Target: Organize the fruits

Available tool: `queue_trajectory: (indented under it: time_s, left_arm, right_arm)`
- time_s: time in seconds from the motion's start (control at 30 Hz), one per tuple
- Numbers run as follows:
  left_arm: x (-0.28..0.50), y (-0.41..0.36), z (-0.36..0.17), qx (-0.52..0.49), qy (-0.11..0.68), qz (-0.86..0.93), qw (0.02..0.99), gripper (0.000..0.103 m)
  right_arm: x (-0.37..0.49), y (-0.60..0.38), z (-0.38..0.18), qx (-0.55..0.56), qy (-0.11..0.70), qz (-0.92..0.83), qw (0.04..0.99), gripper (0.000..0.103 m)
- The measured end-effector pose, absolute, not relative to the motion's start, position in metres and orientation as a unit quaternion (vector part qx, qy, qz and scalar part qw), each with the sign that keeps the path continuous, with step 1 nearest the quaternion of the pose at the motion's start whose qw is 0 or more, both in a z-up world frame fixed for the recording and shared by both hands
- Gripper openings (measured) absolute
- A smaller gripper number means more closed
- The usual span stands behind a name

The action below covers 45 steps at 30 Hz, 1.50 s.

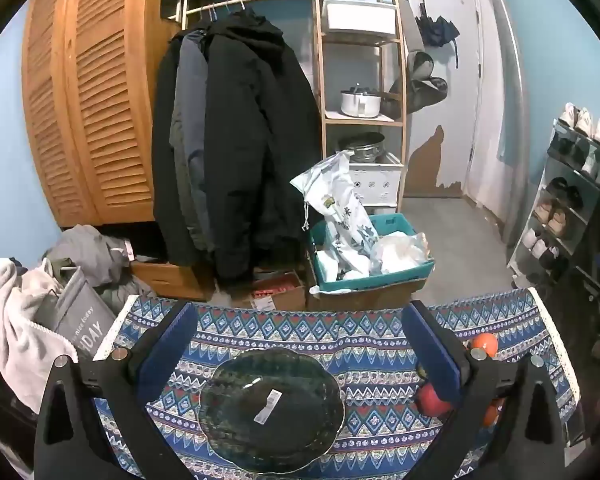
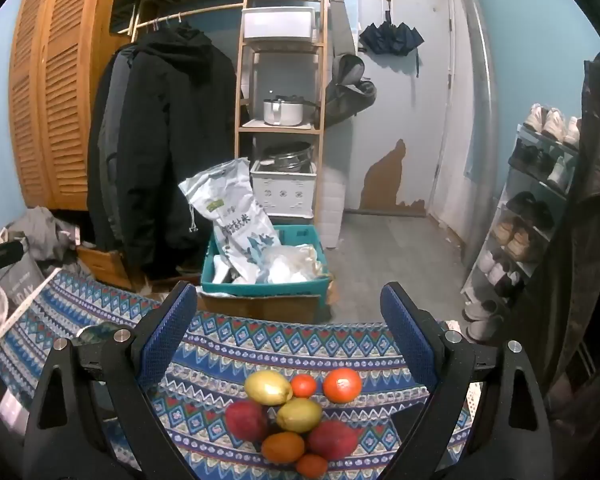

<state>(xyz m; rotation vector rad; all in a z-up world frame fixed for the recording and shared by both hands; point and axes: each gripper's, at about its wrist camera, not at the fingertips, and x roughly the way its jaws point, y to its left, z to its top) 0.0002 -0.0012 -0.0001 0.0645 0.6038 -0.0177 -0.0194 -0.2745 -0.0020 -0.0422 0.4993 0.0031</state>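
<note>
Patterned tabletop (image 2: 340, 344): fruit pile (image 2: 296, 420) is sitting under right gripper (image 2: 288, 324), fingers apart; left gripper (image 1: 300, 344), fingers apart, is hovering over dark plate (image 1: 236, 396).

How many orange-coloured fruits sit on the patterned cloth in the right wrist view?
4. A large orange at far right, a small one beside it to the left, another orange in the near cluster, and a small one at the bottom edge. Others may be hidden.

Left gripper (image 1: 298, 340) and right gripper (image 2: 288, 324), black frames, blue textured pads (image 2: 166, 332), round silver screws (image 2: 121, 335)
</note>
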Motion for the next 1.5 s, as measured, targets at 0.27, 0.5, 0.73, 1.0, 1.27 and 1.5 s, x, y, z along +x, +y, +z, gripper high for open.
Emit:
queue_trajectory:
  time_s: [0.27,0.5,0.73,1.0,1.27,1.5]
  left_arm:
    - [-0.003,-0.001,-0.003,0.027,0.297,-0.031,0.954,0.103]
    - [-0.004,-0.002,0.0,0.03,0.281,-0.022,0.959,0.103]
    - [-0.004,-0.001,0.0,0.028,0.281,-0.025,0.959,0.103]
    - [-0.005,-0.003,-0.002,0.031,0.283,-0.024,0.958,0.103]
    - [-0.005,-0.003,-0.003,0.031,0.284,-0.024,0.958,0.103]
    - [-0.005,-0.003,-0.003,0.031,0.284,-0.025,0.958,0.103]
  right_arm:
    - [-0.019,-0.275,0.001,-0.024,0.248,0.003,0.969,0.091]
    - [-0.019,-0.275,0.001,-0.025,0.249,0.001,0.968,0.091]
    - [-0.02,-0.273,-0.001,-0.024,0.248,0.002,0.968,0.091]
    - [-0.02,-0.276,0.003,-0.024,0.249,0.002,0.968,0.091]
    - [-0.019,-0.273,0.006,-0.023,0.25,0.004,0.968,0.091]
    - [-0.02,-0.268,0.006,-0.024,0.249,0.006,0.968,0.091]
